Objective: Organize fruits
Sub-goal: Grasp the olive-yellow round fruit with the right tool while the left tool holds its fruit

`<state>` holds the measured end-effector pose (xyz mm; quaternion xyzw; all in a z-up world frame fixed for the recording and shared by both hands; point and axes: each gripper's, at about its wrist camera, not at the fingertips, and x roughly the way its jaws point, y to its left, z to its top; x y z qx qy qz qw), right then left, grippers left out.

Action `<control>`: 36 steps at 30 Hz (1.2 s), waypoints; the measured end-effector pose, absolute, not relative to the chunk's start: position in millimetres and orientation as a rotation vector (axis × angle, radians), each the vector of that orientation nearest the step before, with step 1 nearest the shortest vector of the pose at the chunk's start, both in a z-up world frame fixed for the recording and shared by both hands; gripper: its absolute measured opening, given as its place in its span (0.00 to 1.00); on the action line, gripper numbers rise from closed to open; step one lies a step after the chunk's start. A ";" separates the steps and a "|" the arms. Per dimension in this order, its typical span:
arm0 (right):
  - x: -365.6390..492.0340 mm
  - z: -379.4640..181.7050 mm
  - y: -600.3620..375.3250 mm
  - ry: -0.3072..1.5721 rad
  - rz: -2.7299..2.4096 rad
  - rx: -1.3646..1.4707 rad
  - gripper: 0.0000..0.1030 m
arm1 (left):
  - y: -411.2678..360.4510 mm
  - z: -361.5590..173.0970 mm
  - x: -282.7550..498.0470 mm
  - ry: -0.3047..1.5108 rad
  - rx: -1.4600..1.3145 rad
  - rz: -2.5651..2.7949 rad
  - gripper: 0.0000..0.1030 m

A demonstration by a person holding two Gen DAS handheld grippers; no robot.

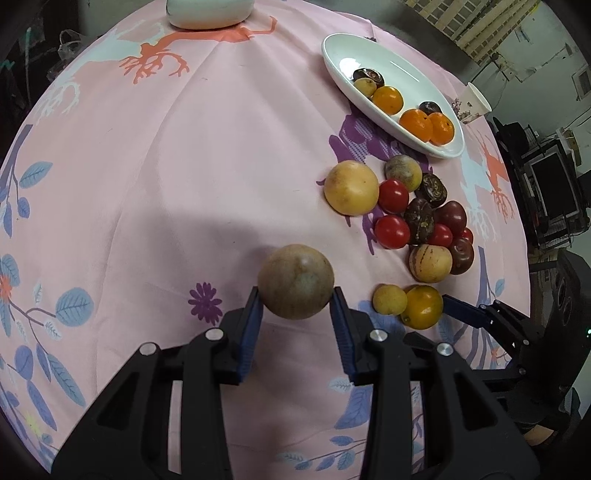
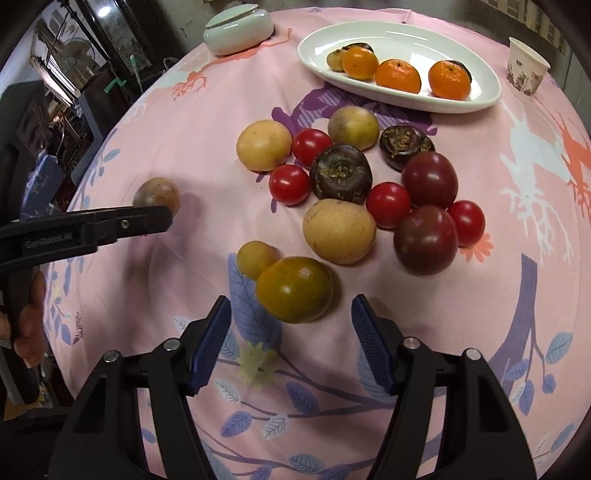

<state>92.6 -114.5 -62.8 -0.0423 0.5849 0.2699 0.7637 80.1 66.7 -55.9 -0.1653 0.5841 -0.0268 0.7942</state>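
Left gripper (image 1: 295, 306): jaws closed narrow on a round tan fruit (image 1: 295, 281), blue pads (image 1: 253, 317) pressed to both its sides; fruit held over bare pink tablecloth (image 1: 166, 184), well apart from the main pile. Same fruit seen from the right wrist view at (image 2: 157, 195), behind the black finger of the left gripper (image 2: 162, 218).

Right gripper (image 2: 291, 317): jaws spread wide, holding nothing. Dull orange-green citrus (image 2: 294, 288) just ahead of the fingertips, between the two blue pads (image 2: 212, 339) but not touched by either. Small yellow fruit (image 2: 255, 258) touching the citrus on its far left.

Loose pile on the cloth beyond: large yellow fruit (image 2: 263, 144), oval yellow fruit (image 2: 339, 230), greenish-yellow fruit (image 2: 352, 127), four red cherry tomatoes (one at (image 2: 289, 184)), two dark purple tomatoes (one at (image 2: 424, 240)), two dark brown ridged fruits (one at (image 2: 340, 173)). Items in the pile mostly touching their neighbours.

White oval dish (image 2: 406, 33) at the far side: three oranges (one at (image 2: 398, 75)), one small yellow fruit, dark items partly hidden behind them.

White lidded jar (image 2: 238, 31) at far left of the cloth. Paper cup (image 2: 526, 70) right of the dish.
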 end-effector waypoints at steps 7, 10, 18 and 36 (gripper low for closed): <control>95.4 -67.9 -104.7 1.282 0.596 -0.125 0.60 | 74.5 -51.5 76.3 1.240 -0.371 -0.052 0.36; 95.8 -68.6 -99.9 1.267 0.592 -0.143 0.54 | 74.1 -51.7 76.3 1.237 -0.348 -0.053 0.36; 92.8 -66.6 -101.8 1.244 0.601 -0.178 0.43 | 74.1 -60.3 80.2 1.251 -0.332 -0.037 0.37; 83.8 -61.9 -150.2 1.292 0.576 -0.044 0.43 | 38.2 -82.1 119.4 1.267 -0.241 -0.079 0.44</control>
